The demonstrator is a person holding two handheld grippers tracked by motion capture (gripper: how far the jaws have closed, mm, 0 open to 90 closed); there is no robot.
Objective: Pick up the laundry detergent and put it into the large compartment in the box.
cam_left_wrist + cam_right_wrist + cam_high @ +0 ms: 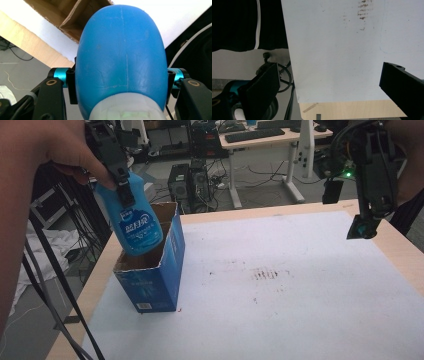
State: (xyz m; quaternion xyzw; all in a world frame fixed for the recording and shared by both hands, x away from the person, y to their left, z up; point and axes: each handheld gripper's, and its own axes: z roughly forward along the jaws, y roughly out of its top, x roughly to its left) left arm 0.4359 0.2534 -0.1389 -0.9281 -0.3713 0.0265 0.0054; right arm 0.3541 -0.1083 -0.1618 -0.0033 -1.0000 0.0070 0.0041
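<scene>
A blue detergent bottle [139,227] with a white label hangs tilted, its base dipping into the open top of a blue cardboard box [150,287] at the table's left. My left gripper [125,190] is shut on the bottle's upper part, held by a hand from the upper left. In the left gripper view the bottle [121,45] sits between both jaws of the left gripper [121,82], white cap nearest the camera, the box's [72,15] brown inside beyond it. My right gripper [362,227] hovers over the table's right side. Its own view shows the right gripper [329,75] open with nothing between the jaws.
A white mat [280,310] covers the wooden table [402,252], with a dark smudge [263,273] near its middle. Beyond the far edge stand a computer tower [179,182] and a desk [265,140]. Black cables [55,290] hang off the left side.
</scene>
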